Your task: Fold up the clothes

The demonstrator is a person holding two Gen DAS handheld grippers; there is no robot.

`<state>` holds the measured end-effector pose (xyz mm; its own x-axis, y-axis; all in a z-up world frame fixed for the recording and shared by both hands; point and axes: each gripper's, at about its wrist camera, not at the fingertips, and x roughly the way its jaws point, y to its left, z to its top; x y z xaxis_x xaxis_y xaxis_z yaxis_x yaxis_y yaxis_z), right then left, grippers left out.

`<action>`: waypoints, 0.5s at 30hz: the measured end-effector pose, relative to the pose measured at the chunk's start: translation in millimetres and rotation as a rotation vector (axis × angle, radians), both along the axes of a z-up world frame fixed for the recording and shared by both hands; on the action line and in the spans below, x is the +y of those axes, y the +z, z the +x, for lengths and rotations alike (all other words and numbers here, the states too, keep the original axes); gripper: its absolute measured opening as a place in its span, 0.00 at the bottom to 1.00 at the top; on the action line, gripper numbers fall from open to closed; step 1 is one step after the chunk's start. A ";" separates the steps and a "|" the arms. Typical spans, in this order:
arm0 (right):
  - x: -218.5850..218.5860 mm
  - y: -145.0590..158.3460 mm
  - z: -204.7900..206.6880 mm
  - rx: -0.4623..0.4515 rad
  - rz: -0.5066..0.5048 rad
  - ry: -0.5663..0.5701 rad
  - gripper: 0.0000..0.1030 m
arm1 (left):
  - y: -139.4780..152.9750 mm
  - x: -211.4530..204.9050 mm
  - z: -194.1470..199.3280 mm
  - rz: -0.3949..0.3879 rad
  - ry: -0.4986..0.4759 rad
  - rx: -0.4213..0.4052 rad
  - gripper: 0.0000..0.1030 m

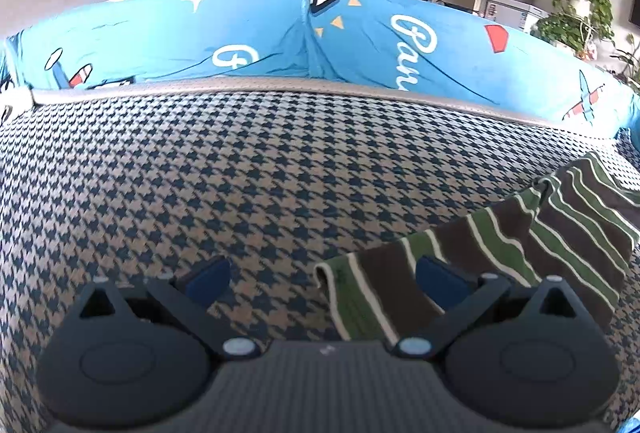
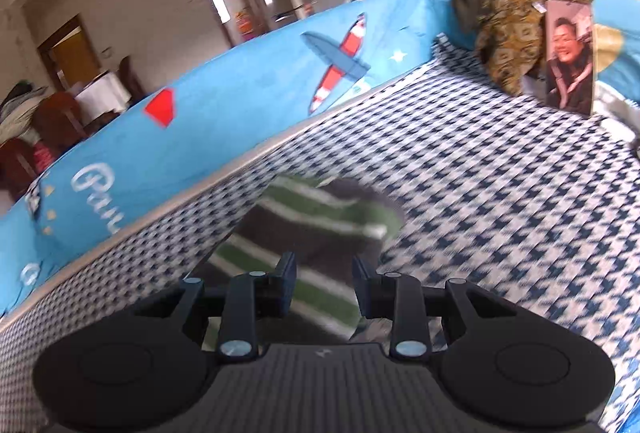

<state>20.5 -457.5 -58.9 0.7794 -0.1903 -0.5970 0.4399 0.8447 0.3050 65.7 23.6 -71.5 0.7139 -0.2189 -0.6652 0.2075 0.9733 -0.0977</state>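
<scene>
A garment [image 1: 500, 253] striped in green, brown and white lies on the houndstooth-covered surface [image 1: 240, 173], low at the right of the left wrist view. My left gripper [image 1: 324, 283] is open wide just above the cover. Its right finger [image 1: 440, 283] is over the garment's near-left edge and its left finger [image 1: 208, 279] over bare cover. In the blurred right wrist view the same striped garment [image 2: 320, 221] lies bunched straight ahead. My right gripper [image 2: 326, 287] hovers over its near part, open with a narrow gap that shows striped cloth below.
A blue cartoon-print bolster [image 1: 280, 33] runs along the far edge of the cover and is also seen as a blue bolster [image 2: 240, 105]. A gold patterned cloth heap [image 2: 516, 29] and an upright photo [image 2: 570, 57] stand at the far right. Chairs, a fridge and plants lie beyond.
</scene>
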 end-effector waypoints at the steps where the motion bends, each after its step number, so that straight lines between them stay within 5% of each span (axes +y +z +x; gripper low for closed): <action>1: 6.9 -1.5 -1.2 0.003 0.002 0.025 0.30 | -0.3 1.4 -0.4 -0.003 0.004 0.003 1.00; 15: 106.1 -18.5 -20.2 0.042 0.020 0.380 0.30 | -6.6 10.7 -3.2 -0.065 0.001 0.051 0.99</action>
<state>0.3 -351.4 -77.3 0.7669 0.1201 -0.6304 0.1085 0.9440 0.3117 62.5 34.3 -78.1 0.6794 -0.2619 -0.6854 0.1993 0.9649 -0.1712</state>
